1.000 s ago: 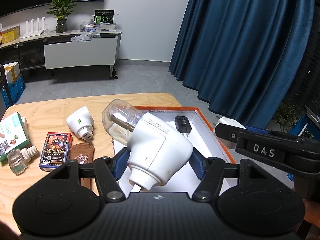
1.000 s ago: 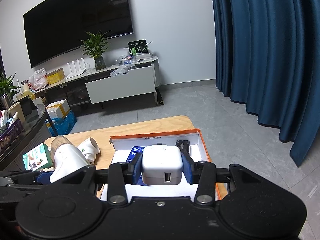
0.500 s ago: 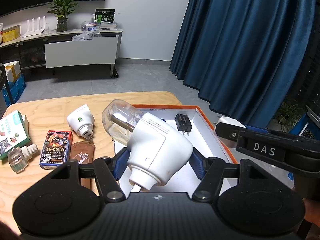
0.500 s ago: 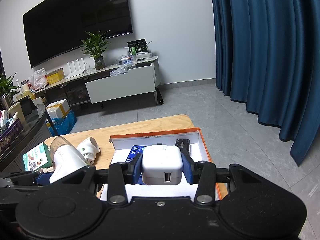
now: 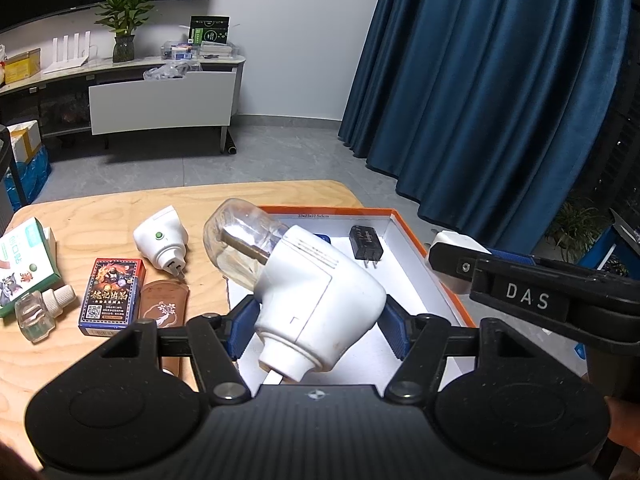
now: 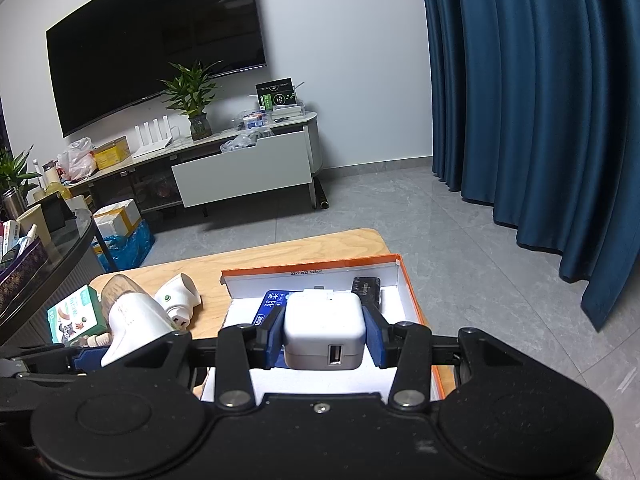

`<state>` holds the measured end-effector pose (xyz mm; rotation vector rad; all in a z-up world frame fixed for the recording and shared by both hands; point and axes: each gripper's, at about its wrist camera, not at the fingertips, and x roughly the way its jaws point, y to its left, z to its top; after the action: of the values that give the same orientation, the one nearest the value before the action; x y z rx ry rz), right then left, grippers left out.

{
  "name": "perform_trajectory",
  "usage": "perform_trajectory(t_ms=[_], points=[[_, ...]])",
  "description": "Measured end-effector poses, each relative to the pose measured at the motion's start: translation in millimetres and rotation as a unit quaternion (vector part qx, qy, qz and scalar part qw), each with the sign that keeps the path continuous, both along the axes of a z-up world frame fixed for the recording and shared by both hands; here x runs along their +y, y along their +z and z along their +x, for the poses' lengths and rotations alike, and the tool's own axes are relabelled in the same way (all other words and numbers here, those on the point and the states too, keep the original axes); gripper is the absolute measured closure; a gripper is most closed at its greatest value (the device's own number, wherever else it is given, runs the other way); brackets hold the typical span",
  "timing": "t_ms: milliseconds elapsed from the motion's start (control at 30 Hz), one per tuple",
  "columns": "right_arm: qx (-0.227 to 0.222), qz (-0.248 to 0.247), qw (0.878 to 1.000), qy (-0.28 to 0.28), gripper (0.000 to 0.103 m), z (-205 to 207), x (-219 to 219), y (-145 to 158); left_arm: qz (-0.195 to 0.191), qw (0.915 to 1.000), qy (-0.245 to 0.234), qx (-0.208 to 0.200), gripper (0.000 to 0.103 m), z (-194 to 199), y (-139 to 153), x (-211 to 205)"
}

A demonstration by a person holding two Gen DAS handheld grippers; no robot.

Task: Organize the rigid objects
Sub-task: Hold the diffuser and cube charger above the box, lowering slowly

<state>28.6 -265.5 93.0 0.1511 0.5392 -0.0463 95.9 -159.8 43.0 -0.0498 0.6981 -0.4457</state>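
Note:
My left gripper [image 5: 318,326] is shut on a white plug-in vaporizer [image 5: 316,300] with a clear bottle on its far end, held above the near left part of an orange-edged white box [image 5: 436,280]. My right gripper [image 6: 323,338] is shut on a white USB charger cube [image 6: 324,330], held over the same box [image 6: 408,292]. Inside the box lie a black adapter [image 5: 365,243] and a blue pack [image 6: 272,305]. The right gripper's body crosses the right side of the left wrist view, with the charger cube [image 5: 456,246] at its tip.
On the wooden table [image 5: 100,212] left of the box lie a second white plug-in device [image 5: 162,242], a card deck box [image 5: 112,296], a brown case [image 5: 164,306], a small clear bottle [image 5: 38,310] and a green-white carton [image 5: 22,264]. Blue curtains [image 6: 540,120] hang at right.

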Motion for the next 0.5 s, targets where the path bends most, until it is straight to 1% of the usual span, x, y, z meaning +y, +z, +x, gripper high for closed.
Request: perform_trajectory(t_ms=[500], points=[[0.0,0.0,1.0,0.0,0.051,0.2,0.0,0.1,0.003,1.0,0.0,0.0,0.038,-1.2,-1.8,-2.0]])
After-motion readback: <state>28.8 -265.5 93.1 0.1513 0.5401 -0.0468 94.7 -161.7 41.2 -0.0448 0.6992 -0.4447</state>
